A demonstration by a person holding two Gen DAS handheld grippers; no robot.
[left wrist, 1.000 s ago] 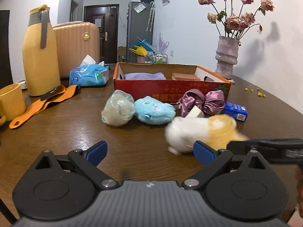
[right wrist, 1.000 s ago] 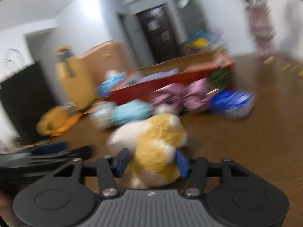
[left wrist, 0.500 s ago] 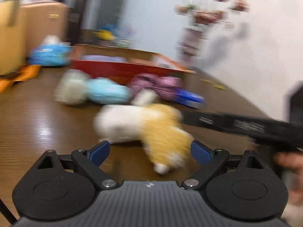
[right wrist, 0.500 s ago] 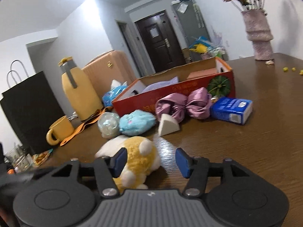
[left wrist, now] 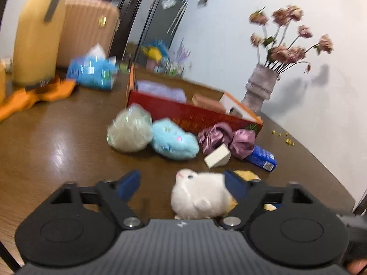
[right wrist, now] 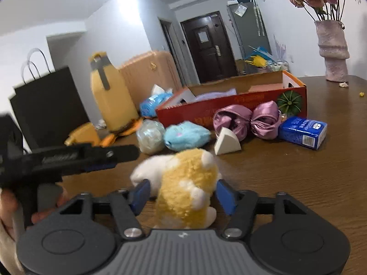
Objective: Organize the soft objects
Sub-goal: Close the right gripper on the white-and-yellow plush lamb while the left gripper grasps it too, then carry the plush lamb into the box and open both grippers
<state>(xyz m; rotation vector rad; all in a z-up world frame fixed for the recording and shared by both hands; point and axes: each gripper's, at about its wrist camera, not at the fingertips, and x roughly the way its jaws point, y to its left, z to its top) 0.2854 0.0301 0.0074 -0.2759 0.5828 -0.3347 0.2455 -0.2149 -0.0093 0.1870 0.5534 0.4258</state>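
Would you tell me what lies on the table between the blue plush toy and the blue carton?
Between the blue plush toy and the blue carton lie a white wedge sponge and a purple satin scrunchie, clearest in the right wrist view.

the left gripper (left wrist: 182,184) points forward and somewhat downward over the table, its blue-padded jaws closing; the right-hand pad touches the plush toy (left wrist: 201,197) between them, while the left-hand pad stands clear of it. the right gripper (right wrist: 183,193) points the same way, its jaws closing too, with the toy's yellow end between the pads, the right pad against the fur and the left pad just beside it. a hand (right wrist: 13,210) grips the left gripper's handle at the frame's edge.
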